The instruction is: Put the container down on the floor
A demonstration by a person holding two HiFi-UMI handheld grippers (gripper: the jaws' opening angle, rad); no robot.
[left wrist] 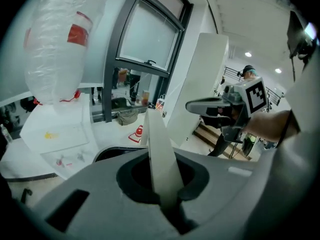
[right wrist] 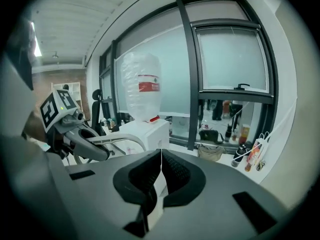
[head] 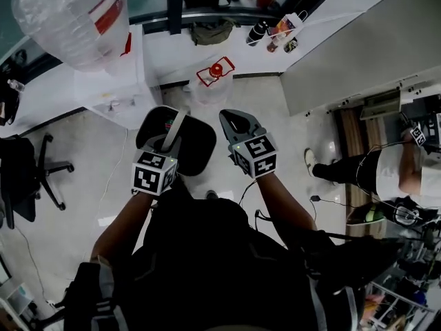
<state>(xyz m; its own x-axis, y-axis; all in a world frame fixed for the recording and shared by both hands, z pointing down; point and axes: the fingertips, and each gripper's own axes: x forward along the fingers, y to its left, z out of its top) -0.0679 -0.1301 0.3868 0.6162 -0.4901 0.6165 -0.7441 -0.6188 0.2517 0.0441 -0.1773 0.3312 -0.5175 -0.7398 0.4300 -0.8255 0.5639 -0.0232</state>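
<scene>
Head view: the left gripper (head: 172, 135) holds a dark container (head: 198, 147) by its white handle (head: 177, 124), up above the pale floor (head: 89, 178) in front of the person. The right gripper (head: 238, 121) is just beside it. Left gripper view: the jaws are clamped on the handle. Right gripper view: the jaws are closed together and hold nothing.

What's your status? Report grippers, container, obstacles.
Left gripper shut on handle. Right gripper shut, empty. Container hanging, off floor. Jug on floor ahead.
</scene>
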